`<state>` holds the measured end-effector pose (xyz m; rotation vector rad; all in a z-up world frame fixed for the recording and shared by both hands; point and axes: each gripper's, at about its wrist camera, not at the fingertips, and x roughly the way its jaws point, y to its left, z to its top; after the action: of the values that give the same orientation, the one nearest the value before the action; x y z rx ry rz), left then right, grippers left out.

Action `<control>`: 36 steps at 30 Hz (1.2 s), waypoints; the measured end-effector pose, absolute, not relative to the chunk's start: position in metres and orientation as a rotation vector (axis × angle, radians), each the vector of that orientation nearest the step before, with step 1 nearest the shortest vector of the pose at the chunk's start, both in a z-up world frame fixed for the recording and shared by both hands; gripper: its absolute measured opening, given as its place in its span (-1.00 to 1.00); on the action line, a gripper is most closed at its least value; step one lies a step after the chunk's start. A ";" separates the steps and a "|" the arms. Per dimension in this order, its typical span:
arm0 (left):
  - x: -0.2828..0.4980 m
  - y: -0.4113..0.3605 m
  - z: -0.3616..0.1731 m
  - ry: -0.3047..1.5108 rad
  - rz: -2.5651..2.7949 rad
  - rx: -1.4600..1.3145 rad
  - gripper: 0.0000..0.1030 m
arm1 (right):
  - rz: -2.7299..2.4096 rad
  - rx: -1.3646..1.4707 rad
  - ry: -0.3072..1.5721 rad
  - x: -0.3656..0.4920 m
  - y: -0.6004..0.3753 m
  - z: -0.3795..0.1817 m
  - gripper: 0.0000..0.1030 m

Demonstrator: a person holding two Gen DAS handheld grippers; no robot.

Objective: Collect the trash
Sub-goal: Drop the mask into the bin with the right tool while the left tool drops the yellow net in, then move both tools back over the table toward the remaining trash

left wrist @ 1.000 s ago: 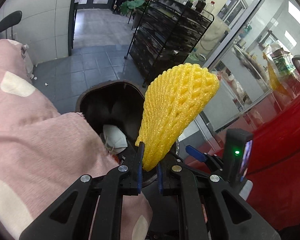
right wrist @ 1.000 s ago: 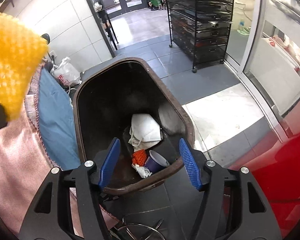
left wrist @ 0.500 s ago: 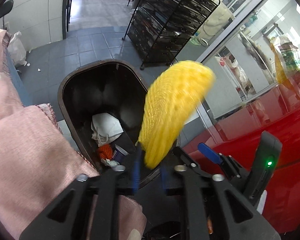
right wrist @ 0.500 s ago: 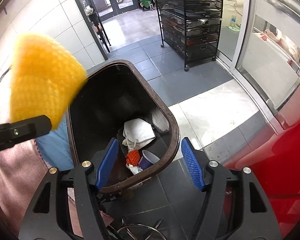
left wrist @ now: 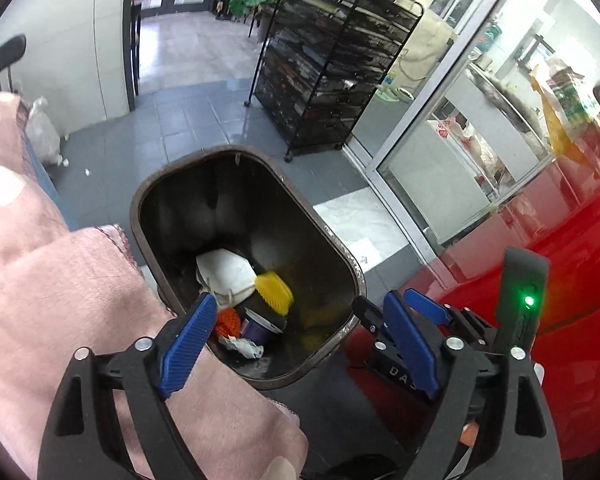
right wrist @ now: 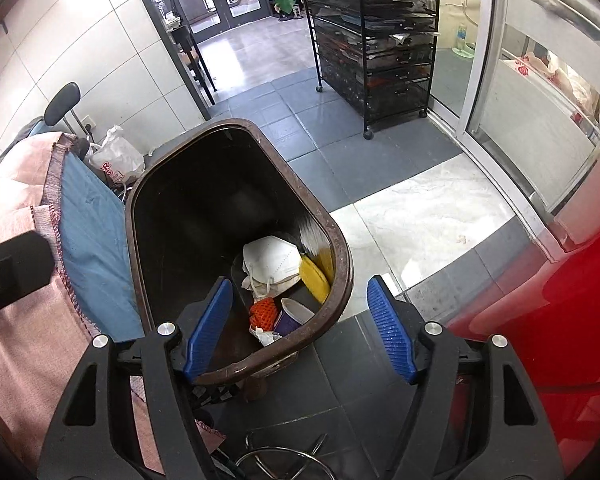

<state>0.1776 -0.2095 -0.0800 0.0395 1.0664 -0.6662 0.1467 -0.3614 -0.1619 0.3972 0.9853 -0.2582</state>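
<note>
A dark brown trash bin (left wrist: 140, 216) (right wrist: 340, 240) stands on the tiled floor below both grippers. Inside it lie a yellow foam net (left wrist: 274, 292) (right wrist: 315, 280), a white face mask (left wrist: 226, 270) (right wrist: 274, 258), an orange net (left wrist: 226, 320) (right wrist: 263, 312) and a purple cup (left wrist: 260, 326) (right wrist: 292, 314). My left gripper (left wrist: 299, 300) hovers over the bin's near rim, its jaws opening with nothing between them. My right gripper (right wrist: 300, 282) hangs over the same rim, jaws also opening and empty.
Pink cloth (left wrist: 60, 300) over a blue seat (right wrist: 92, 232) presses against the bin's left side. A glossy red surface (left wrist: 560, 360) lies to the right. A black wheeled wire rack (right wrist: 380, 52), a glass door frame (right wrist: 480, 80) and a white plastic bag (right wrist: 116, 160) stand farther back.
The left gripper's jaws went from shut on the yellow foam net to wide apart. The net dropped into the bin beside the mask. The right jaws spread slightly wider.
</note>
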 end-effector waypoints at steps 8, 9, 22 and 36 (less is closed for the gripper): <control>0.152 -0.196 -0.050 0.934 -0.649 0.045 0.84 | -0.246 0.388 0.974 0.149 -0.356 -0.155 0.37; 0.148 -0.192 -0.045 0.909 -0.643 0.048 0.85 | -0.241 0.386 0.970 0.149 -0.354 -0.153 0.38; 0.112 -0.137 -0.015 0.740 -0.518 0.075 0.89 | -0.086 0.330 0.864 0.160 -0.307 -0.108 0.49; 0.102 -0.012 -0.008 0.698 -0.097 -0.048 0.89 | 0.210 0.213 0.809 0.183 -0.210 -0.053 0.49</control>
<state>0.1024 -0.0121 -0.0083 -0.0485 0.6981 -0.0971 0.1833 -0.2103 -0.0531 0.2133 0.8087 0.2102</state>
